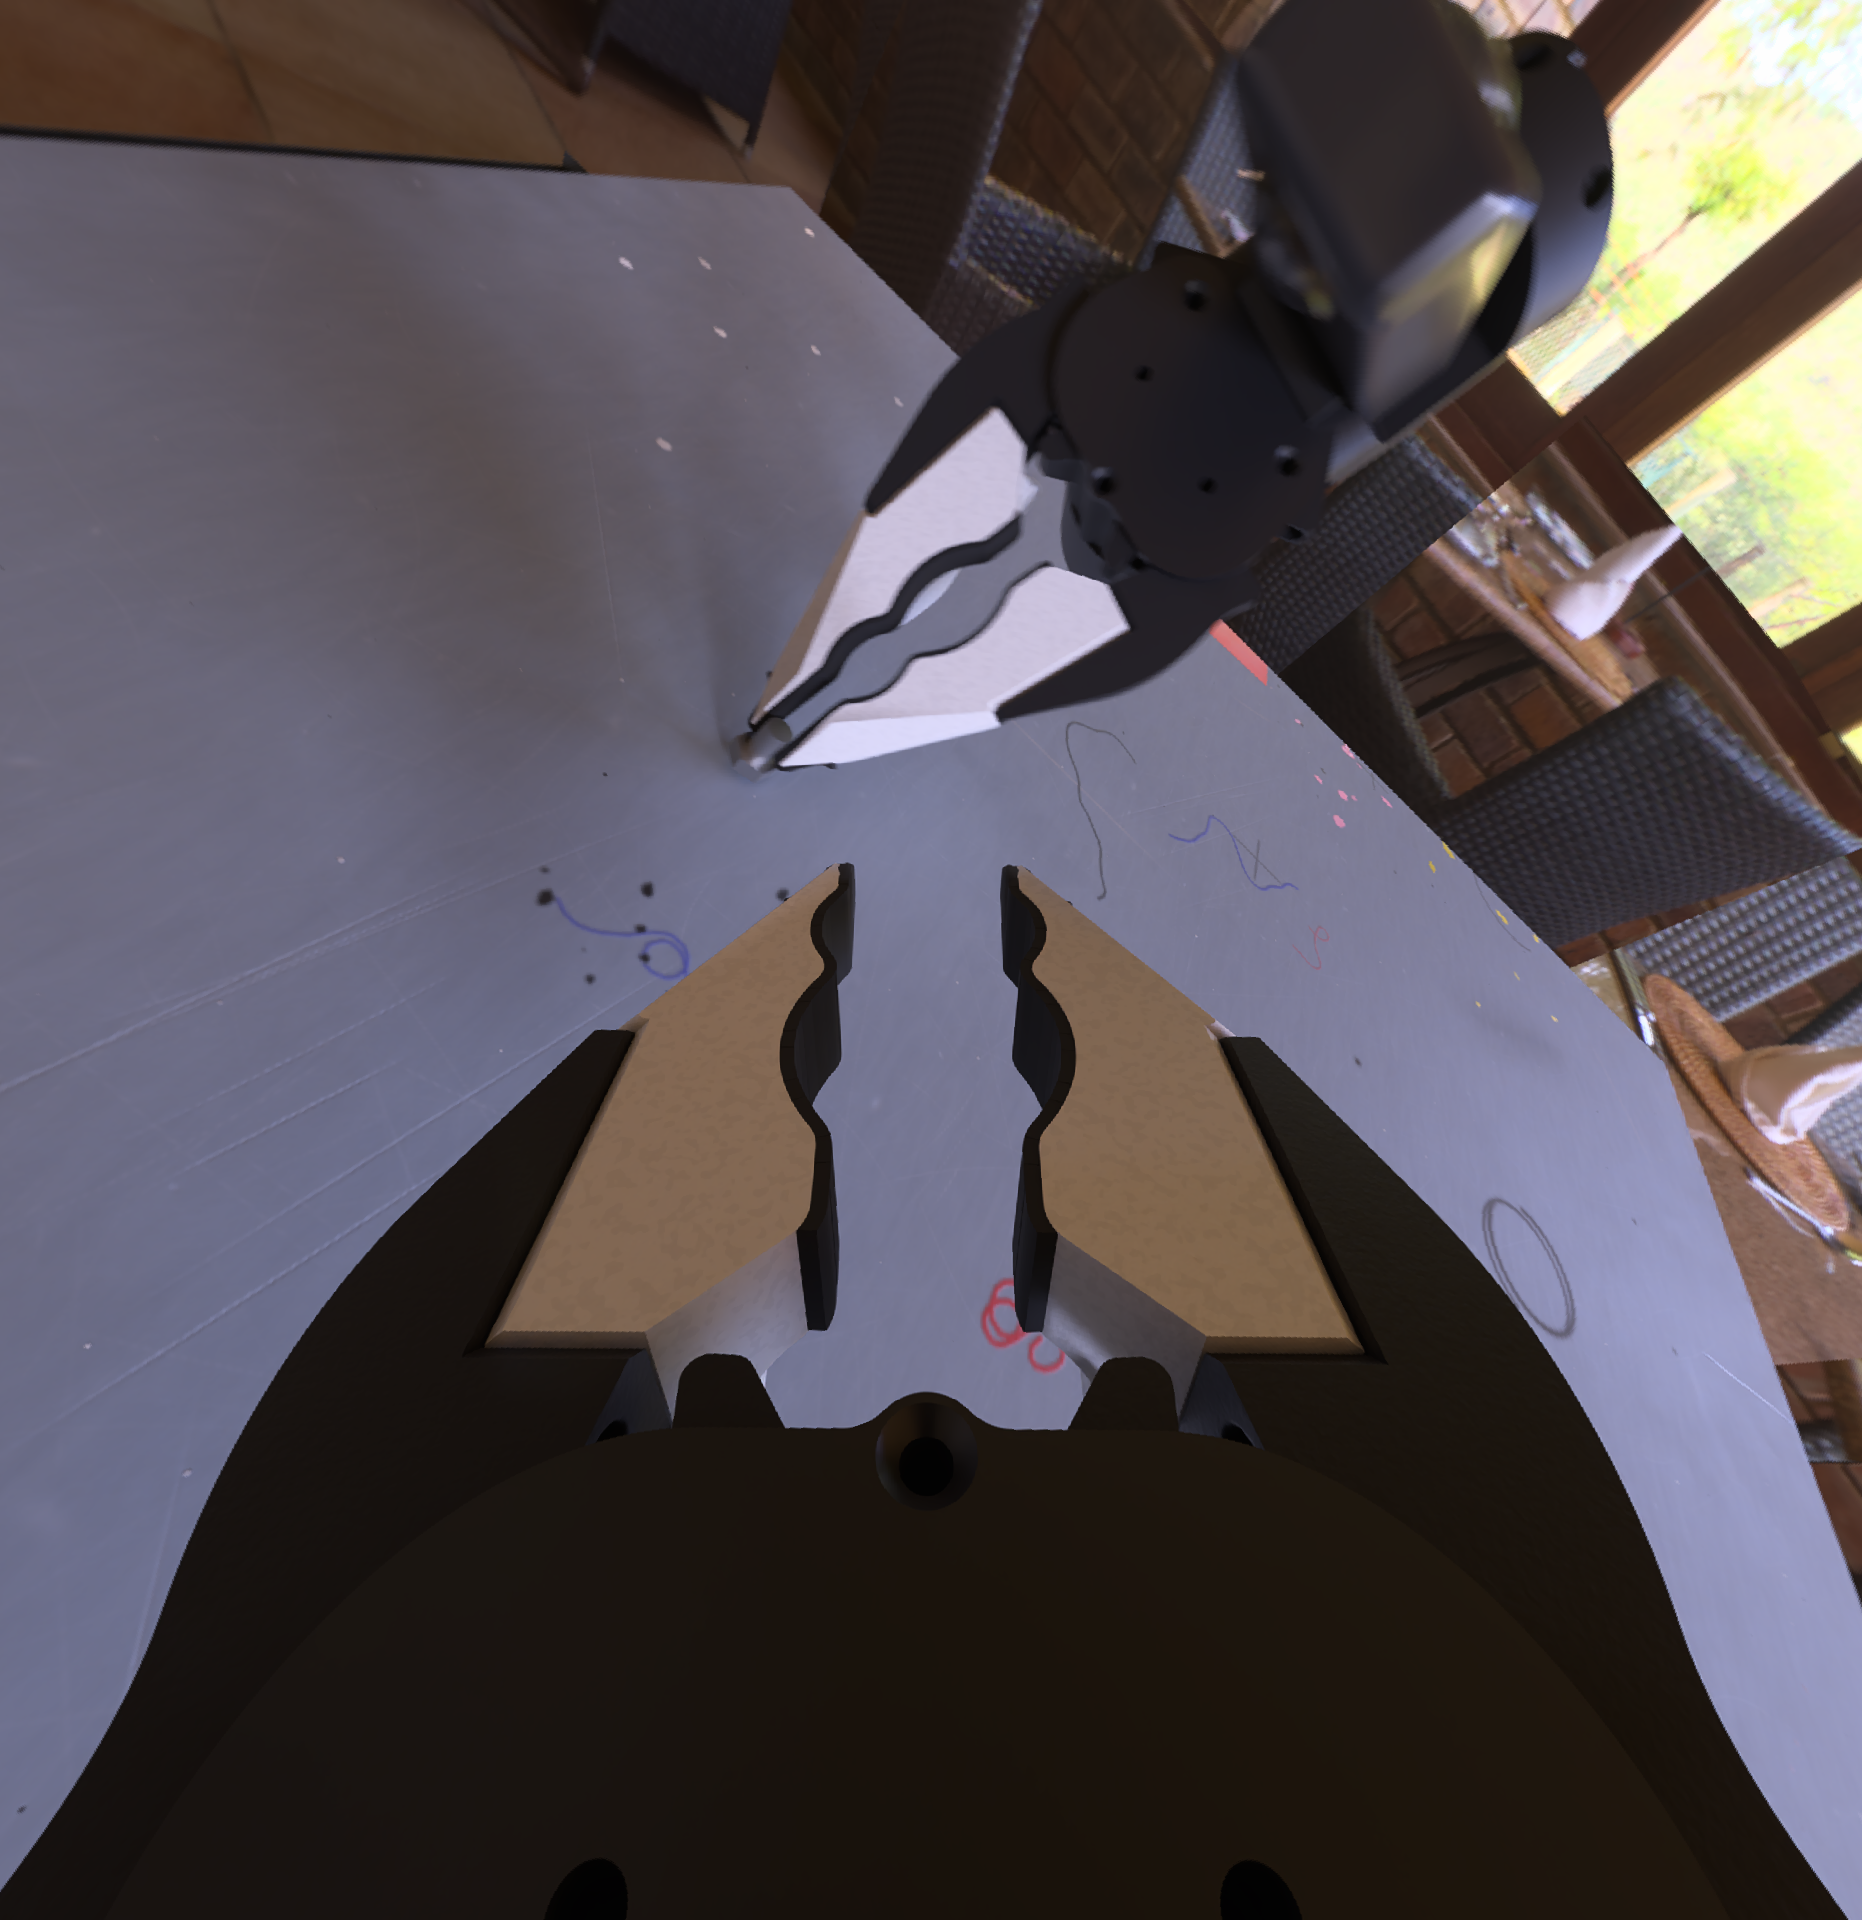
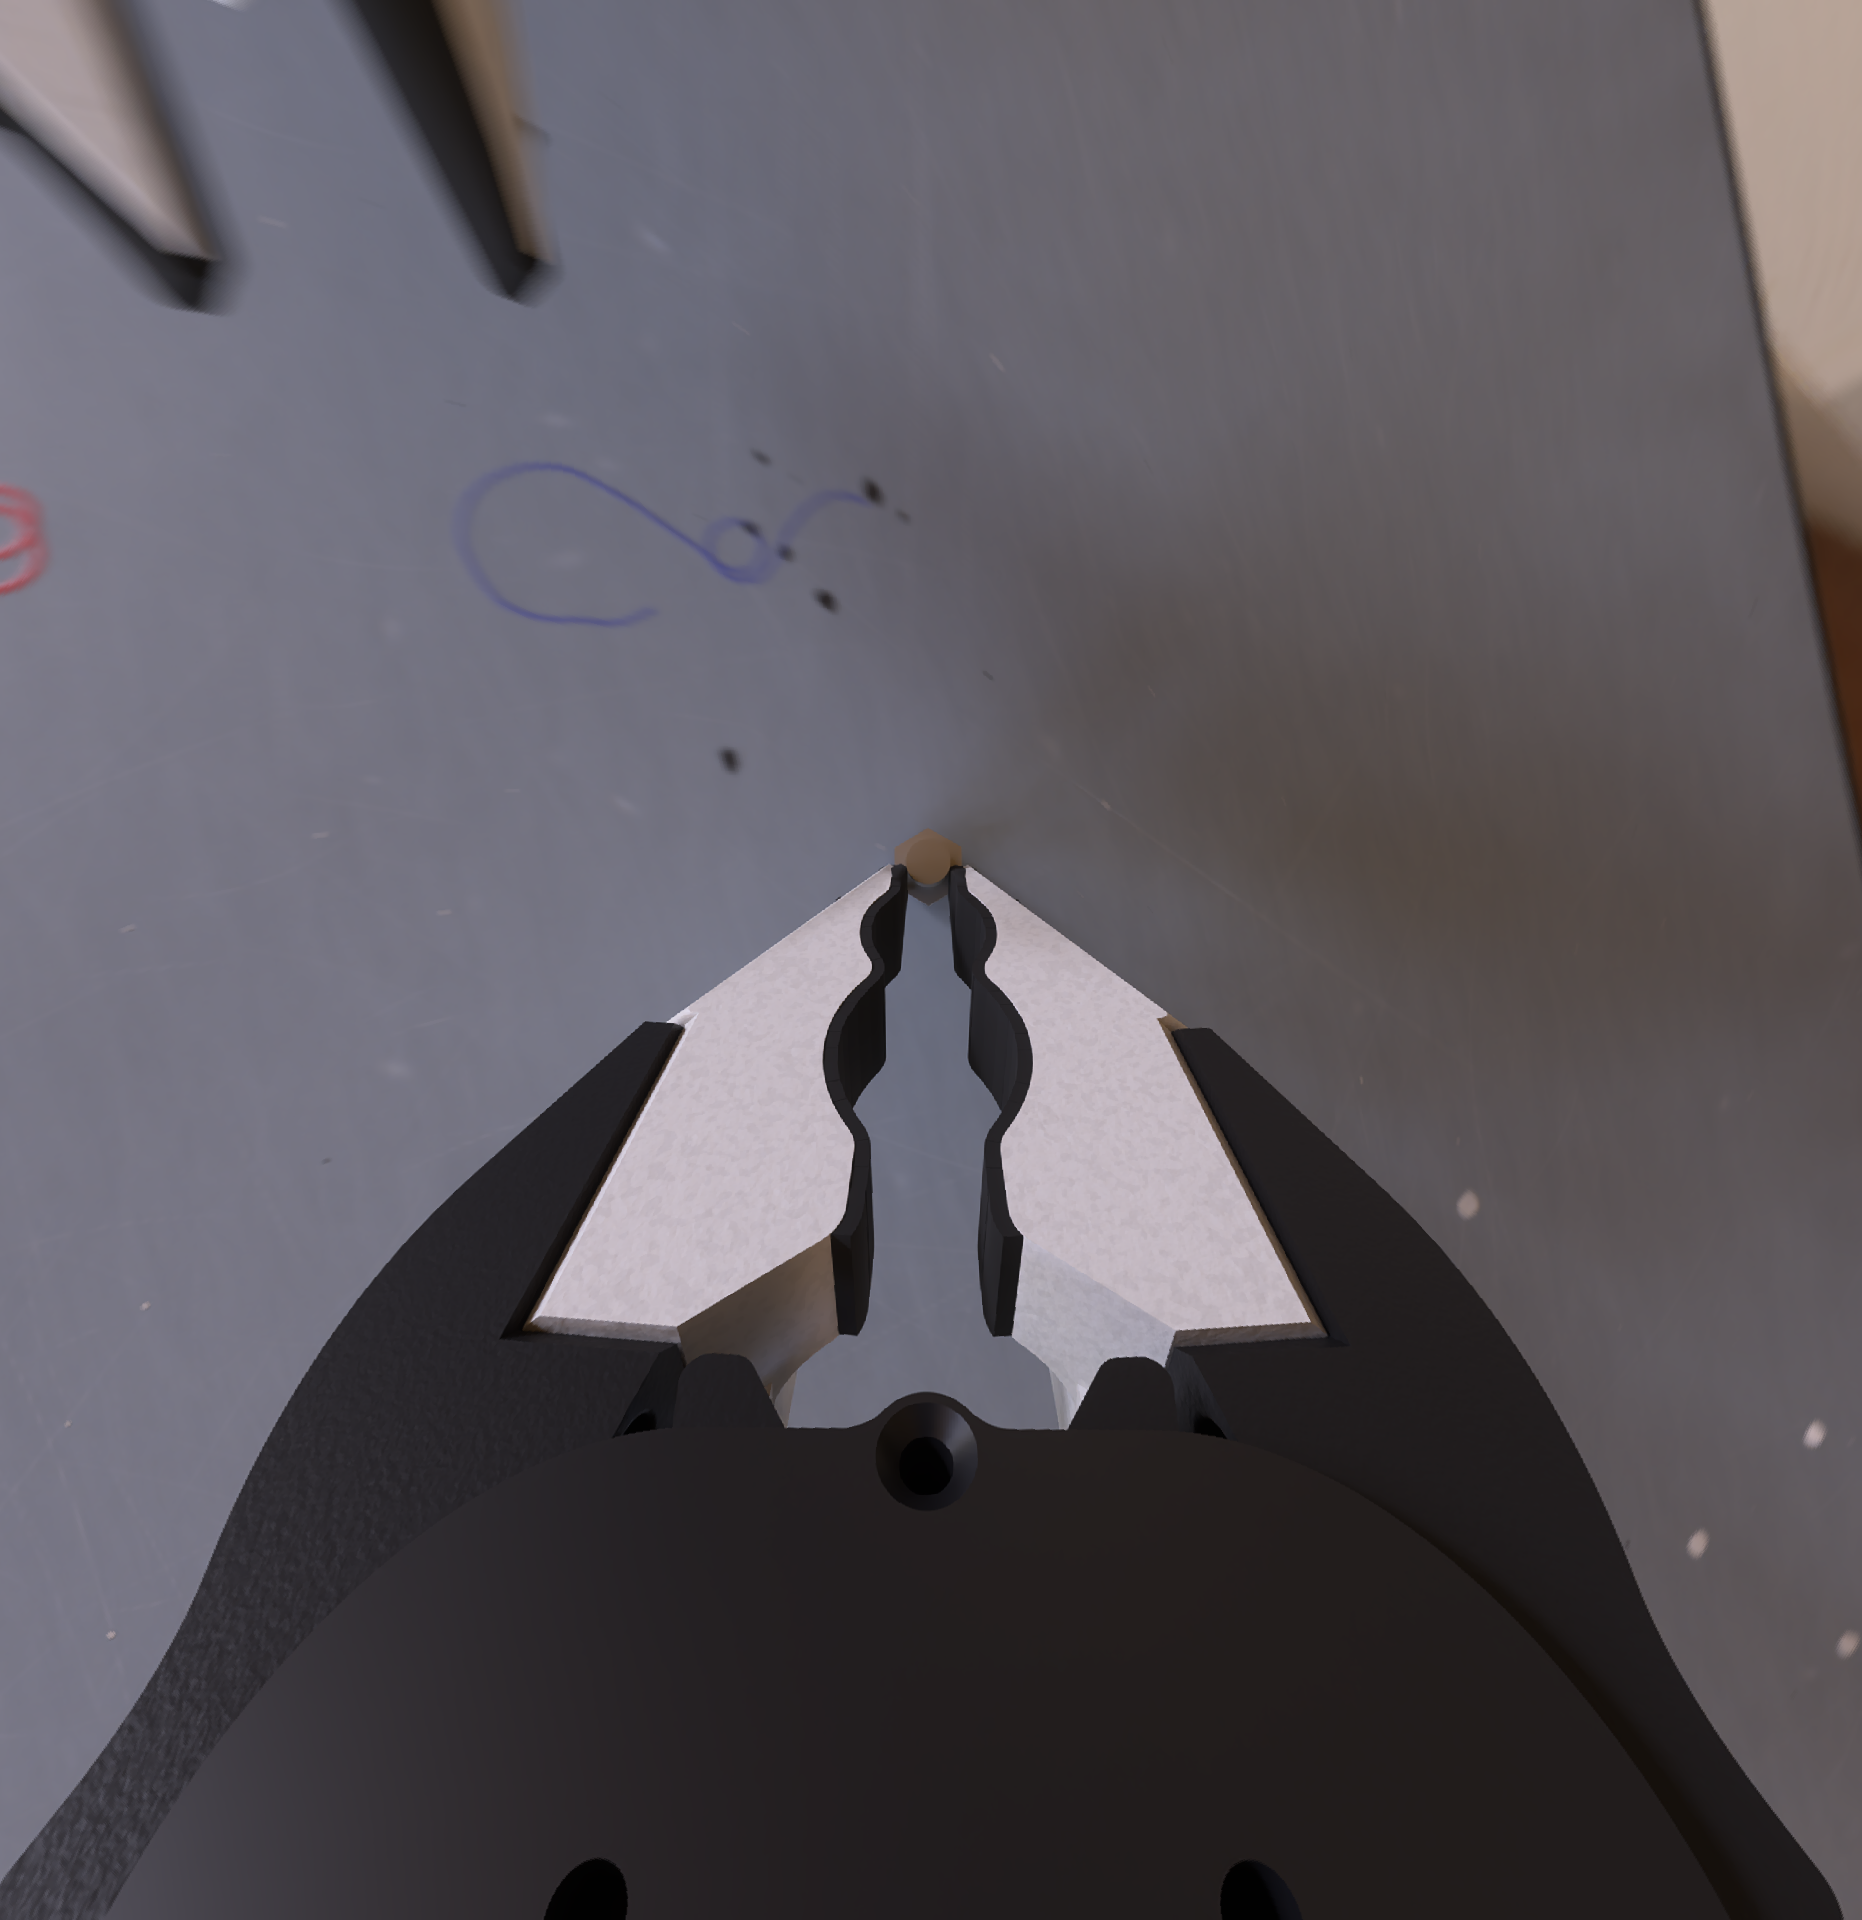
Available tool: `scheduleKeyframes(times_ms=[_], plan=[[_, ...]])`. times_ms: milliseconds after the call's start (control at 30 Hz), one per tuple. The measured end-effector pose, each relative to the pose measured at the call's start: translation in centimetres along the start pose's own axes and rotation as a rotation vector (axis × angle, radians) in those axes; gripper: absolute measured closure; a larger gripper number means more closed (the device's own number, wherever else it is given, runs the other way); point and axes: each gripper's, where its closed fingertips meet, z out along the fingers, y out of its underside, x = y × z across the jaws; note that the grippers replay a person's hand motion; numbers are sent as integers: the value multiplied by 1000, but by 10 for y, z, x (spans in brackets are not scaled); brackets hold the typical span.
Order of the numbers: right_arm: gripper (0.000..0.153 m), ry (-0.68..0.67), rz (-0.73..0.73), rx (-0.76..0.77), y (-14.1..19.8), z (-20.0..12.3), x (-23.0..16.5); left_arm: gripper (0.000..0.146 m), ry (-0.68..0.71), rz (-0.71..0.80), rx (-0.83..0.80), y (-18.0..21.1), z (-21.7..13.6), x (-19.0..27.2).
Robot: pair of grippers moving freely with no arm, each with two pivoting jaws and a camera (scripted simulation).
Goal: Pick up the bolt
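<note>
The bolt (image 1: 758, 750) is small and grey, with its head resting on the grey table (image 1: 335, 623). In the right wrist view the bolt (image 2: 925, 854) shows as a small hexagonal head at my fingertips. My right gripper (image 2: 927, 875) has white pads and is shut on the bolt's shank, tips down at the table. It also shows in the left wrist view (image 1: 776, 732), ahead and slightly left of my left gripper. My left gripper (image 1: 927, 883) has tan pads, is open and empty, and hovers above the table short of the bolt.
The table bears pen scribbles in blue (image 1: 636, 940), red (image 1: 1010, 1325) and black (image 1: 1098, 800). Its right edge (image 1: 1592, 987) runs diagonally, with dark wicker chairs (image 1: 1633, 790) and a set table beyond. The left gripper's fingertips (image 2: 511, 249) show at the upper left of the right wrist view.
</note>
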Motion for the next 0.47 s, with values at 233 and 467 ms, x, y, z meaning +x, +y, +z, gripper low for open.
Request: scheduleKeyframes(times_ms=[233, 467], plan=[[145, 54, -275, 364, -44, -51, -64, 120, 185, -58, -2, 1, 2, 27], [145, 324, -396, 359, -51, -73, -74, 124, 276, -53, -37, 7, 9, 49]])
